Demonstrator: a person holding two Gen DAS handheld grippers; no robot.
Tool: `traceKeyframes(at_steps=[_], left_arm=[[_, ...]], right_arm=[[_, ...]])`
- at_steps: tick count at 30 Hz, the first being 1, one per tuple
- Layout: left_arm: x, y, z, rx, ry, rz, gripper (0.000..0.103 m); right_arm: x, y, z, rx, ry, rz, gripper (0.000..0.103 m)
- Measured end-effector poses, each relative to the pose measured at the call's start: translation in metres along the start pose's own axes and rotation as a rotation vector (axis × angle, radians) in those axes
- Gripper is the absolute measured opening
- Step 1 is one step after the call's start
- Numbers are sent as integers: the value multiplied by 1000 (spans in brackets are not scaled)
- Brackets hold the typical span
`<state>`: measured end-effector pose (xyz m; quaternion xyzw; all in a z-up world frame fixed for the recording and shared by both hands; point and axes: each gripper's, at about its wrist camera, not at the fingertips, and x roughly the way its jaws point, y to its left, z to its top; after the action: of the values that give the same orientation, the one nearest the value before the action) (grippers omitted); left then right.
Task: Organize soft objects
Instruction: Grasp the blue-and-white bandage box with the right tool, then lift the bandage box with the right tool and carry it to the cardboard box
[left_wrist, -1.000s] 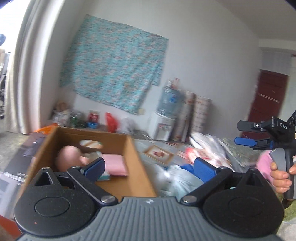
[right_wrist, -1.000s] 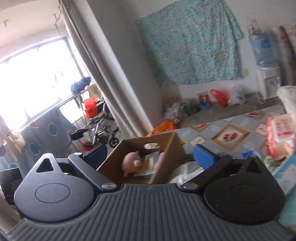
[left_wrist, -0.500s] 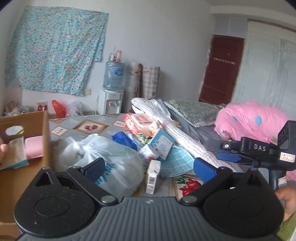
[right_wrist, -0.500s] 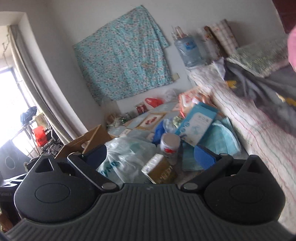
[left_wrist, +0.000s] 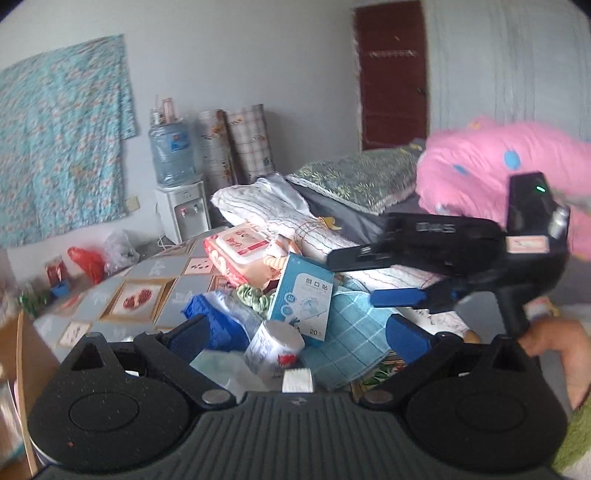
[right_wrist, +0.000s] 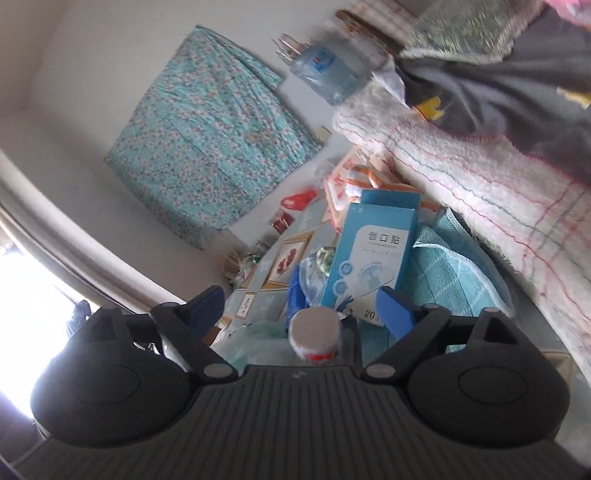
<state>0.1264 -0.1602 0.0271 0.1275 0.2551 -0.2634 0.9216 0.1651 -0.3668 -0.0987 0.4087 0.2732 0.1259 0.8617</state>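
Note:
A pile of items lies on the patterned floor mat by the bed. It holds a white cotton roll, a blue box, a teal checked cloth, a wet-wipes pack and a green scrunchie. My left gripper is open and empty above the roll. My right gripper is open and empty, right over the roll and box. It also shows in the left wrist view, reaching in from the right.
A cardboard box edge is at the far left. A striped white blanket, a grey cover and a pink quilt lie on the bed at right. A water dispenser stands by the wall.
Both grippers have swung right from the cardboard box to the pile and moved closer to it. Both stay open and empty.

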Motion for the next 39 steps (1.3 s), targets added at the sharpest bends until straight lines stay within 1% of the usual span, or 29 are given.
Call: traceKeyframes(at_steps=[3, 5, 6, 10, 13, 14, 16, 18, 21, 24, 28, 29, 33, 38, 39], left_arm=[[31, -4, 11, 54, 57, -21, 102], [51, -4, 16, 78, 87, -1, 102], [59, -4, 18, 92, 102, 12, 102], [89, -4, 24, 143, 154, 10, 102], [110, -5, 27, 165, 194, -22, 102], [115, -5, 27, 171, 208, -25, 102], [127, -6, 27, 179, 224, -14, 102], [134, -5, 28, 174, 236, -13, 102], [144, -4, 28, 171, 250, -27, 102], [157, -2, 28, 171, 286, -47, 102], [175, 1, 28, 158, 328, -38, 102], [178, 2, 27, 158, 335, -31, 102], [190, 4, 27, 159, 358, -6, 102], [204, 0, 26, 184, 383, 22, 102], [207, -1, 25, 183, 389, 28, 100]], right_arm=[[33, -12, 10, 40, 34, -50, 79], [50, -18, 13, 45, 42, -103, 79], [56, -22, 15, 52, 46, -109, 79], [75, -36, 21, 93, 56, -115, 79], [91, -46, 25, 138, 75, -74, 79], [95, -50, 26, 155, 83, -57, 76], [103, -56, 27, 178, 88, -39, 66], [107, -61, 28, 193, 87, -19, 51], [111, -68, 29, 205, 83, 6, 41], [113, -71, 28, 221, 82, 28, 34], [119, -73, 27, 224, 82, 54, 33], [121, -74, 27, 226, 85, 57, 35], [128, -80, 28, 252, 95, 71, 36], [132, -84, 28, 277, 95, 110, 36], [132, -84, 28, 281, 96, 120, 36]])
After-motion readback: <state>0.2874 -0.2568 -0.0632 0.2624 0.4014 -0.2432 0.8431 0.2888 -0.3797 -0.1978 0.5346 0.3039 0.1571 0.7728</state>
